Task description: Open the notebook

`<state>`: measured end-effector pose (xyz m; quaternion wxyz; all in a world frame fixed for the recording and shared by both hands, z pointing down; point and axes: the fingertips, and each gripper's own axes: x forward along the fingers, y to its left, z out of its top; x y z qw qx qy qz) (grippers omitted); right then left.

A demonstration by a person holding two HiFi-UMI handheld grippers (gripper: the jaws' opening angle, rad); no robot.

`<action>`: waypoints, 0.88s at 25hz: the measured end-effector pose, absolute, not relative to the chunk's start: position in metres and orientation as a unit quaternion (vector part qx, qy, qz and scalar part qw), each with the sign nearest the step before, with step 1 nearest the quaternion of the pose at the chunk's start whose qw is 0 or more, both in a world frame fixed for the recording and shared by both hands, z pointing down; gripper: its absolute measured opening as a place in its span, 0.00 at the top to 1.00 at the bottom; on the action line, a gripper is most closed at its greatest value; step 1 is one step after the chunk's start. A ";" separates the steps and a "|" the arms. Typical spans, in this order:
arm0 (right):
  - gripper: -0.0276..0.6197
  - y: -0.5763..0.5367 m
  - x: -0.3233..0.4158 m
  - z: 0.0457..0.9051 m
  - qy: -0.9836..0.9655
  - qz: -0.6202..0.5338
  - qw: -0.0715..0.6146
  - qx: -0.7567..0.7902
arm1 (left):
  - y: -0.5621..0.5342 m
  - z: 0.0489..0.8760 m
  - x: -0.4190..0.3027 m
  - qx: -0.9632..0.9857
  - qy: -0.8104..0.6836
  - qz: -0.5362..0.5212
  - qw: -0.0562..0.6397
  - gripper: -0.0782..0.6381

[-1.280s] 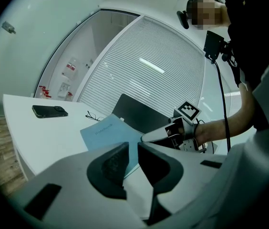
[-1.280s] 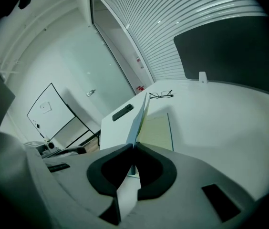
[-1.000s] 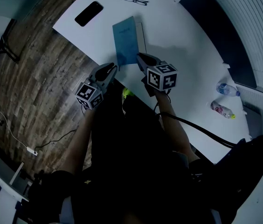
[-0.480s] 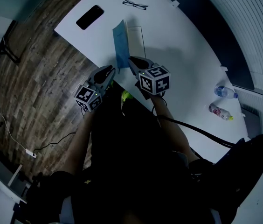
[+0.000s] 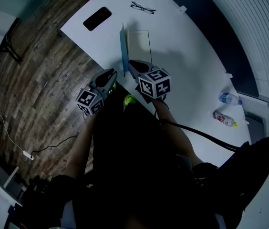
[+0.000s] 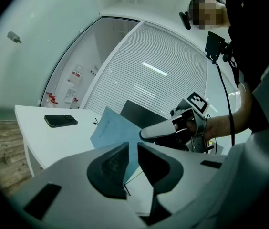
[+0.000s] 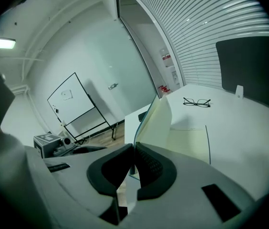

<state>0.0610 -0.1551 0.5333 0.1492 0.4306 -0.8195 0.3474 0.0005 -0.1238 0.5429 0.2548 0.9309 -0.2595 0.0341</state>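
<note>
On the white table (image 5: 182, 56) lies a thin notebook with a blue cover (image 5: 123, 44), which stands almost upright over the cream pages (image 5: 139, 42). My right gripper (image 5: 130, 64) is shut on the cover's near edge. In the right gripper view the cover (image 7: 156, 123) rises out of that gripper (image 7: 134, 149), with the open pages (image 7: 189, 144) to its right. My left gripper (image 5: 113, 74) hovers off the table's front edge, left of the cover. Its jaws (image 6: 132, 147) stand a narrow gap apart with nothing between them, and they face the cover's blue outside (image 6: 113, 130) and the right gripper (image 6: 145, 135).
A black phone (image 5: 97, 18) lies at the table's far left corner and a pair of glasses (image 5: 142, 7) beyond the notebook. Two bottles (image 5: 229, 98) (image 5: 224, 119) lie at the right. A dark panel (image 5: 211, 27) borders the table's far side. Wooden floor (image 5: 34, 80) lies to the left.
The blue cover has swung from nearly flat to almost upright, baring the cream pages. My right gripper has risen and moved left with the cover's edge. The left gripper has hardly moved.
</note>
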 end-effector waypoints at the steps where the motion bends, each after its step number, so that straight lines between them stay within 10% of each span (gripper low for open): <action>1: 0.91 -0.155 0.058 0.533 -0.821 0.347 0.149 0.427 | -0.124 0.543 -0.002 0.930 -0.262 0.034 0.255 0.81; 22: 0.90 -0.160 0.000 0.542 -0.844 0.347 0.181 0.367 | -0.127 0.548 -0.046 0.917 -0.299 0.028 0.262 0.81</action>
